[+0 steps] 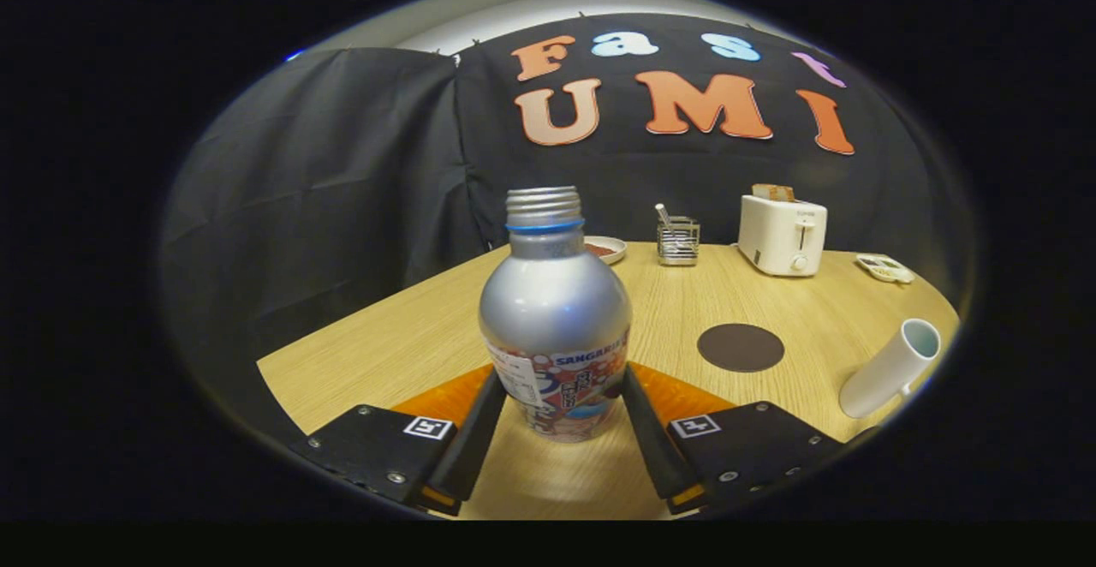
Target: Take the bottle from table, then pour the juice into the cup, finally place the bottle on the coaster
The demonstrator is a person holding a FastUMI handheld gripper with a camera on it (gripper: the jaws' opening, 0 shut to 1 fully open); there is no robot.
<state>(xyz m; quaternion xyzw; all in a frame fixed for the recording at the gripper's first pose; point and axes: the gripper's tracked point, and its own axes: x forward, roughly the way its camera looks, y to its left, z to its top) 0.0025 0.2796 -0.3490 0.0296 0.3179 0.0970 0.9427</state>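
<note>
Far side of the wooden bench (411, 336), against the black cloth wall (325, 173): white toaster (782, 235), upright, with something tan sticking out of its top slot. Just beside it, a small wire rack (678, 241) holding a pale stick-like item. Near the rack, a shallow dish (606, 249) with dark reddish contents. Well apart, past the toaster, a small white tray (885, 268); contents too small to tell.

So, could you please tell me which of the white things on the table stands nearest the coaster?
The white cup, just beyond the tongs that flank the bottle. It stands beside the dark round coaster; the toaster sits farther back.
</note>
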